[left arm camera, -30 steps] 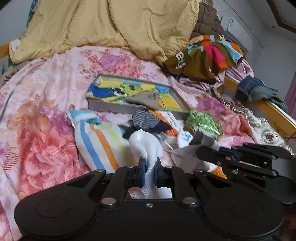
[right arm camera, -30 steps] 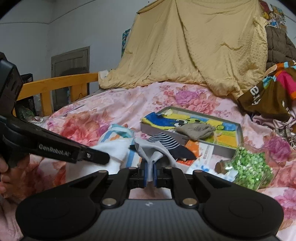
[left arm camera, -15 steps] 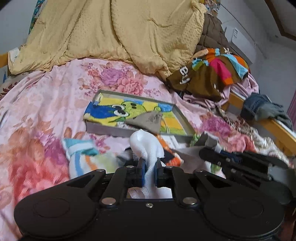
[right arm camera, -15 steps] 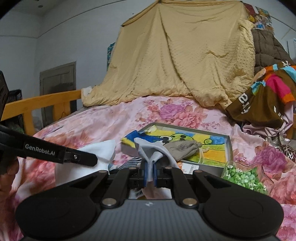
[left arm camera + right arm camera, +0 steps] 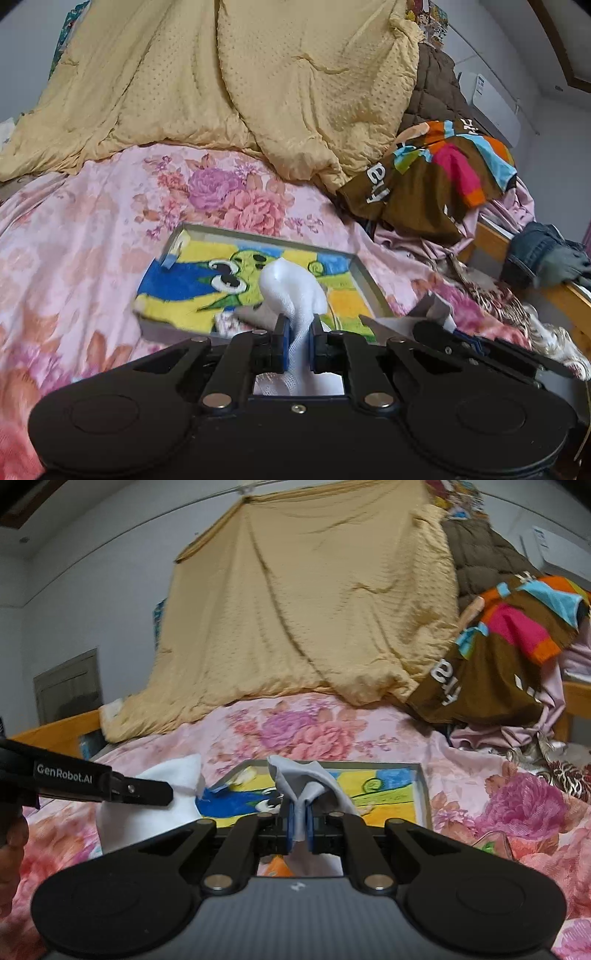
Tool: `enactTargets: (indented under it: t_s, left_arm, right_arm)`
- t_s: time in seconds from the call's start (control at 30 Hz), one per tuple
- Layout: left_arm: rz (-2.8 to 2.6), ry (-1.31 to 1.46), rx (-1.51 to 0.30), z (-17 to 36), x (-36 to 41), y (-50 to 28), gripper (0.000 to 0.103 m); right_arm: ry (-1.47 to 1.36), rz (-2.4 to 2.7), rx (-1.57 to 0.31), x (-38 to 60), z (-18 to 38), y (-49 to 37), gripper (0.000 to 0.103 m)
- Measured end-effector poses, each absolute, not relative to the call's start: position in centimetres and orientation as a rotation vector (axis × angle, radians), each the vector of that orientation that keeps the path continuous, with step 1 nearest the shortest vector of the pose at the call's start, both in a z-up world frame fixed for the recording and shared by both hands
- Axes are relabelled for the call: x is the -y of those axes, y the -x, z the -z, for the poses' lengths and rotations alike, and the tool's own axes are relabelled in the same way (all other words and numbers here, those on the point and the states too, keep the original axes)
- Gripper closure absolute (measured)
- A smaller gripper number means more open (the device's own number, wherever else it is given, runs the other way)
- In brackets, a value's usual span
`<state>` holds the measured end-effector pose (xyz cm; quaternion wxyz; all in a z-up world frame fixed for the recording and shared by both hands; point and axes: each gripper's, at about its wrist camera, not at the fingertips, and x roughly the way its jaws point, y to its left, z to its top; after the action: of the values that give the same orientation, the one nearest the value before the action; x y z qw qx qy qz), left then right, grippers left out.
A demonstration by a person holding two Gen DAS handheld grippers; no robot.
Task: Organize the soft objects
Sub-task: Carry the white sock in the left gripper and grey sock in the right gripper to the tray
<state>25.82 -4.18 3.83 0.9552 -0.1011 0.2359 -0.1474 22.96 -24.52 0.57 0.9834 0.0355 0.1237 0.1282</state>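
My left gripper is shut on a white mesh cloth that bulges above its blue pads. It hangs over the near edge of a grey tray lined with a bright cartoon towel. My right gripper is shut on a pale grey cloth, whose folds stand up in front of the same tray. In the left wrist view the right gripper sits just to the right with its grey cloth. In the right wrist view the left gripper and its white cloth are at the left.
A floral pink bedsheet covers the bed. A yellow quilt is heaped at the back, with a brown multicoloured garment at the right. A wooden bed rail carries jeans. A person's hand grips the left handle.
Both grippers have moved forward over the bed toward the tray, each still holding its cloth. The striped cloth, the socks and the green bowl have slid down out of view.
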Motion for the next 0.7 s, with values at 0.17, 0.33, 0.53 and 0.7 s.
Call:
enactTargets:
  t_s: [0.17,0.33,0.53,0.7]
  left_arm:
    - [0.307,0.173,-0.471,-3.8,5.9,-29.8,0.093]
    - [0.296,0.186,-0.493,-3.0,7.5,-34.0,0.093]
    - [0.28,0.154,-0.533,-1.1,9.5,-37.9,0.093]
    - [0.271,0.163,-0.556,0.1,10.3,-40.1,0.093]
  right_arm:
    - [-0.12,-0.247,-0.233,26.3,-0.5,-25.7,0.095]
    - [-0.146,-0.242,-0.214,27.4,-0.5,-29.0,0.095]
    - [-0.179,-0.23,-0.237,28.2,-0.3,-32.1,0.095]
    - [-0.185,-0.224,-0.291,28.3,0.1,-33.8,0.095]
